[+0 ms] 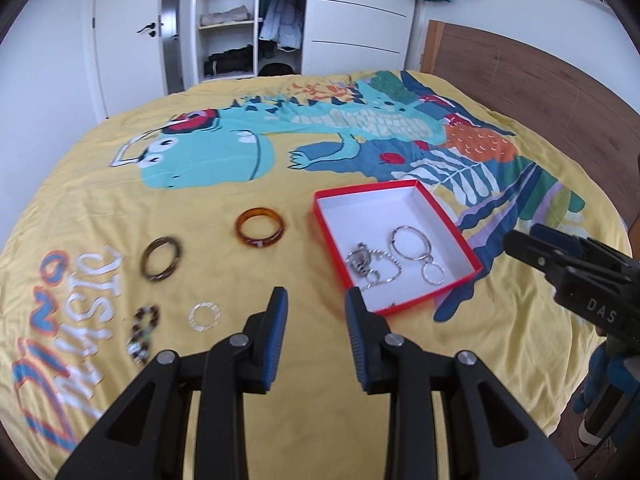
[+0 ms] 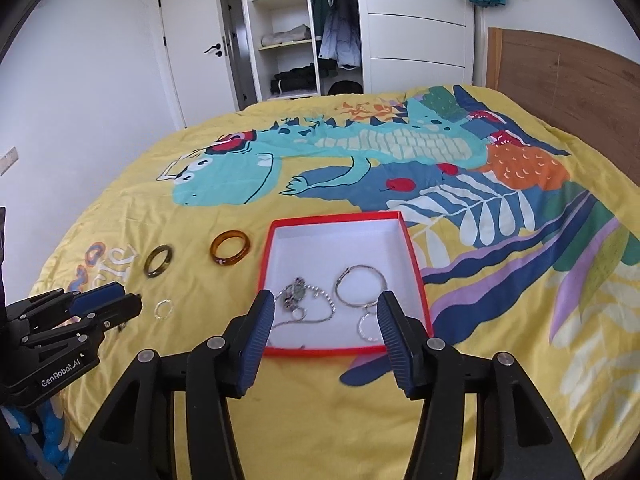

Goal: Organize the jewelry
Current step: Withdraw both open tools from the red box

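Observation:
A red box with a white floor lies open on the yellow bedspread. It holds a silver bangle, a small silver ring and a chain with a pendant. Left of the box lie an amber bangle, a dark bangle, a pale ring and a tortoiseshell link piece. My left gripper hangs open and empty near the box's front left corner. My right gripper hangs open and empty above the box's front edge.
The dinosaur-print bedspread covers the whole bed. A wooden headboard stands to the right. Beyond the far edge are an open wardrobe and a white door. Each gripper shows at the side of the other's view.

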Tool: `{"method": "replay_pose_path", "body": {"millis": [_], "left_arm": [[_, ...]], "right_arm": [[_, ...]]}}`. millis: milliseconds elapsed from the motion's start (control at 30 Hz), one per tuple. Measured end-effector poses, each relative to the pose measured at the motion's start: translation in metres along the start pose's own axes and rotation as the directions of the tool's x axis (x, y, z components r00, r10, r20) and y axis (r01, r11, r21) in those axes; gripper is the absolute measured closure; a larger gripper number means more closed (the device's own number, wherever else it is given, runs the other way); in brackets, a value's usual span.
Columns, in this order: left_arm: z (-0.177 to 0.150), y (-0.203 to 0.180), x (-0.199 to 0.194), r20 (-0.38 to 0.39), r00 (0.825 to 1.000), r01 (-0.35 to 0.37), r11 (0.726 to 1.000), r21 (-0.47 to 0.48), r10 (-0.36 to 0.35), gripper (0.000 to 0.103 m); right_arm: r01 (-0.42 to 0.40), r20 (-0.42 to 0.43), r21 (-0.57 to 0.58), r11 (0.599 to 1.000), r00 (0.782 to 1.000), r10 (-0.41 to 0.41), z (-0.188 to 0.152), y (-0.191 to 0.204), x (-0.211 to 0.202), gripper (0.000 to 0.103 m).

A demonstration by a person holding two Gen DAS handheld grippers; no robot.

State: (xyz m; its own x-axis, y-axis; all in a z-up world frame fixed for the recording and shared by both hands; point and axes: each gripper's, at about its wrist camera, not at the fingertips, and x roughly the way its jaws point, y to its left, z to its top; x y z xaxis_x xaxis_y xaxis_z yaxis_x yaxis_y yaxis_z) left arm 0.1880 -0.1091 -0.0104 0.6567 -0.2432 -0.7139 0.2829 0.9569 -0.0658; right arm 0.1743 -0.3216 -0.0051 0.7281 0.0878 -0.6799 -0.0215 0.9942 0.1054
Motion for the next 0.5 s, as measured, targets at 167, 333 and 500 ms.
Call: {"method": "replay_pose_path", "body": {"millis": [167, 333, 500], "left_arm": [[-0.015, 0.008, -0.03, 0.021, 0.999, -0.024, 1.0, -0.012, 0.024, 0.069], [-0.026, 0.015, -0.061, 0.056, 0.997, -0.055, 0.998, -0.009, 0.056, 0.069], [-0.038, 0.015, -0.086, 0.086, 0.993, -0.083, 0.997, 0.004, 0.082, 0.067]], "right_arm": [[0.006, -0.001, 0.011, 1.0, 1.0, -0.006, -0.019, 0.01, -0.023, 0.047], [0.009, 0.012, 0.021, 1.0, 1.0, -0.009, -0.035, 0.017, -0.046, 0.047], [0.001, 0.032, 0.021, 1.0, 0.999, -0.002, -0.046, 0.024, -0.065, 0.041]]}}
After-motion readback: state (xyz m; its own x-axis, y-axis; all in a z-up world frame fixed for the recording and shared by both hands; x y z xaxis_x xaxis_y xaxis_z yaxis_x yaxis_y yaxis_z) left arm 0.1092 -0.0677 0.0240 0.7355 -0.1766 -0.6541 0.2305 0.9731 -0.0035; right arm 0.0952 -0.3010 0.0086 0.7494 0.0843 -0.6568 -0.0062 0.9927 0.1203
